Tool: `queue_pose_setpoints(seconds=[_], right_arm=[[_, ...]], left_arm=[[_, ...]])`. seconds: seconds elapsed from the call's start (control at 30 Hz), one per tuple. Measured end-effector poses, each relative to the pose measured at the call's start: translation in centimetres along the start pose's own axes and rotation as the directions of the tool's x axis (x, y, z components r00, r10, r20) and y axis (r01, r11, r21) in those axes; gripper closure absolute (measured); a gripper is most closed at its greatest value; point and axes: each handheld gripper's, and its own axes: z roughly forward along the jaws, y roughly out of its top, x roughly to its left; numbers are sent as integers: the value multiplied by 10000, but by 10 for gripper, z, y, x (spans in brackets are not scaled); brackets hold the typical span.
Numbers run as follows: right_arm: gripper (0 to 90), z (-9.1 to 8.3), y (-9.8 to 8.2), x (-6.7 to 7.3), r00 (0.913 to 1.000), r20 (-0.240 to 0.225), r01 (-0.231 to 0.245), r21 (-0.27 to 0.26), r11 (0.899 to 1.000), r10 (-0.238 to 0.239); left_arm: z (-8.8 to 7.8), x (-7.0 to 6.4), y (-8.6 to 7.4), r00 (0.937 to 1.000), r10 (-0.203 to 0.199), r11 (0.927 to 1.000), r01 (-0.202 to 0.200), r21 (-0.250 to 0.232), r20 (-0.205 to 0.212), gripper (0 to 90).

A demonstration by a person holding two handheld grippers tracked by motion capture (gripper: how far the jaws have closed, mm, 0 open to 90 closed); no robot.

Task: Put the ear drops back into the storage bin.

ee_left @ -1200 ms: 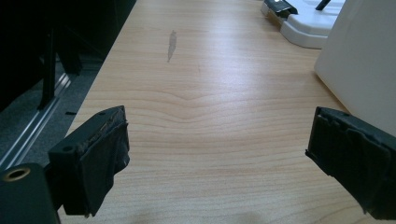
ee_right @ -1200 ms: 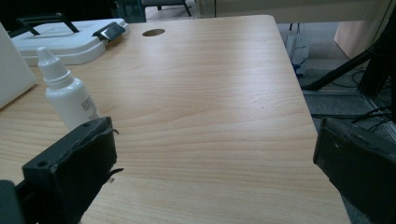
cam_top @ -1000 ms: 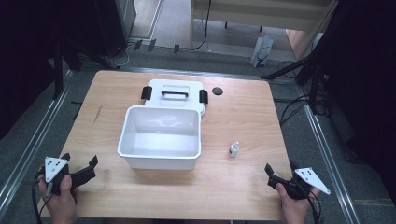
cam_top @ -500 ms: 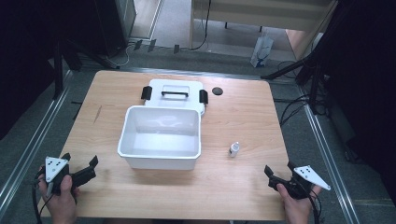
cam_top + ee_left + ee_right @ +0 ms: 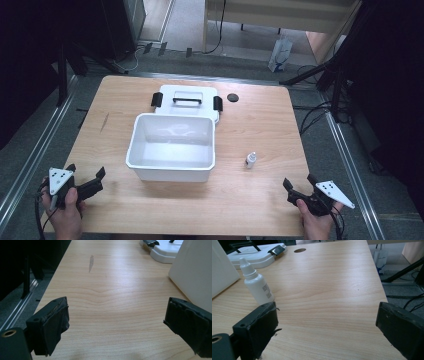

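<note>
High view: left gripper sits at the near left corner of the table, jaws spread, holding nothing. Right gripper at near right corner, jaws also spread and empty. Small white dropper bottle stands upright just right of the white bin, lid behind the bin.

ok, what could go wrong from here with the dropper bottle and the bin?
1. The small dropper bottle stands upright, narrow and tall; a claw closing off-centre would probably tip it over.
2. It stands close to the open white bin, so the right claw may bump the bin wall.
3. The lid lies behind the bin, touching or nearly touching it; pushing the bin could shove it.
</note>
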Motion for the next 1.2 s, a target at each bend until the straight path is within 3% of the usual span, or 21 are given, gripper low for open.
queue_pose_setpoints(seconds=[0.1,0.2,0.3,0.33,0.37,0.43,0.47,0.67,0.7,0.8,0.83,0.87,0.9,0.93,0.97,1.0,1.03,1.07,1.1,1.13,1.2], right_arm=[[46,3,2,-2,9998,-137,-100,394,9992,106],[61,6,10,2,9973,-369,676,1438,9873,-629],[67,4,18,4,9944,-527,993,1704,9804,-916],[78,4,29,5,9914,-571,1270,2040,9707,-1177],[78,4,29,5,9914,-571,1270,2040,9707,-1177],[89,4,39,7,9844,-661,1744,2340,9565,-1633],[92,5,49,9,9779,-855,2071,2708,9401,-1908],[124,15,73,22,9513,-1654,3050,3808,8729,-2603],[124,15,73,22,9513,-1654,3050,3808,8729,-2603],[133,24,81,32,9317,-2158,3601,4436,8207,-2922],[139,28,84,36,9212,-2365,3867,4681,7946,-3090],[144,33,88,42,9078,-2573,4182,4979,7597,-3311],[152,36,90,46,9006,-2666,4340,5094,7431,-3433],[161,39,93,49,8974,-2752,4406,5227,7298,-3448],[161,39,93,49,8974,-2752,4406,5227,7298,-3448],[194,45,99,55,8886,-2924,4585,5414,7048,-3535],[194,45,99,55,8886,-2924,4585,5414,7048,-3535],[237,49,103,61,8727,-3068,4883,5439,6825,-3798],[237,49,103,61,8727,-3068,4883,5439,6825,-3798],[260,54,107,68,8608,-3208,5088,5554,6578,-3951],[285,58,111,73,8501,-3275,5259,5675,6336,-4123]], left_arm=[[0,1,0,10000,-59,10000,59,0,35,63],[0,1,0,9999,-91,10000,91,2,56,63],[0,1,0,9999,-124,9999,124,7,65,63],[0,2,0,9999,-109,9999,109,27,76,63],[0,2,0,9999,-109,9999,109,27,76,63],[0,2,0,9999,-113,9999,112,27,84,63],[0,2,0,9999,-113,9999,113,30,85,63],[1,2,0,9999,-128,9999,127,64,107,63],[1,2,0,9999,-128,9999,127,64,107,63],[1,2,0,9999,-122,9999,121,68,117,63],[1,2,0,9999,-123,9999,122,78,121,63],[1,1,1,9999,-115,9999,114,97,115,63],[2,1,1,9999,-74,9999,73,146,123,63],[1,1,1,9999,-46,9999,44,157,125,63],[1,1,1,9999,-46,9999,44,157,125,63],[2,1,1,9999,-68,9999,66,146,137,63],[2,1,1,9999,-68,9999,66,146,137,63],[2,1,1,9998,-104,9998,102,145,144,63],[2,1,1,9998,-133,9998,131,142,148,63],[2,2,1,9998,-129,9998,127,142,148,63],[2,1,1,9998,-110,9998,108,137,155,63]])
